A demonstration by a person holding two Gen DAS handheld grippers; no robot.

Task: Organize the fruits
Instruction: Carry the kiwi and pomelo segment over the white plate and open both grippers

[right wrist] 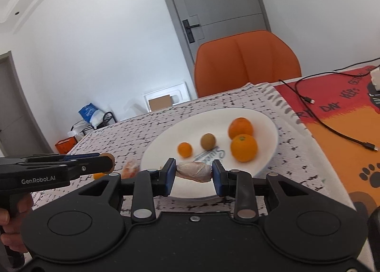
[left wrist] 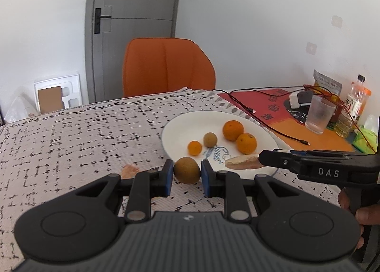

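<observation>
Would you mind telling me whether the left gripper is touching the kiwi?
Touching: the left wrist view shows both pads of the left gripper pressed against the kiwi.

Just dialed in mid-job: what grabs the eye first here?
Both tongs are loaded: the left tongs pinch a brown kiwi beside the white plate, the right tongs a pale pinkish piece over its near rim. On the plate lie three oranges and another kiwi.

Tabletop (left wrist: 71, 129) covered with a black-and-white crackle cloth. White plate (left wrist: 185, 124) sitting on it. Right of the plate: red-orange mat (left wrist: 273, 108) with a clear cup (left wrist: 318, 115), black cable (left wrist: 280, 129) and bottle (left wrist: 353, 103). Left of the plate, pinkish scrap (left wrist: 129, 170).
</observation>
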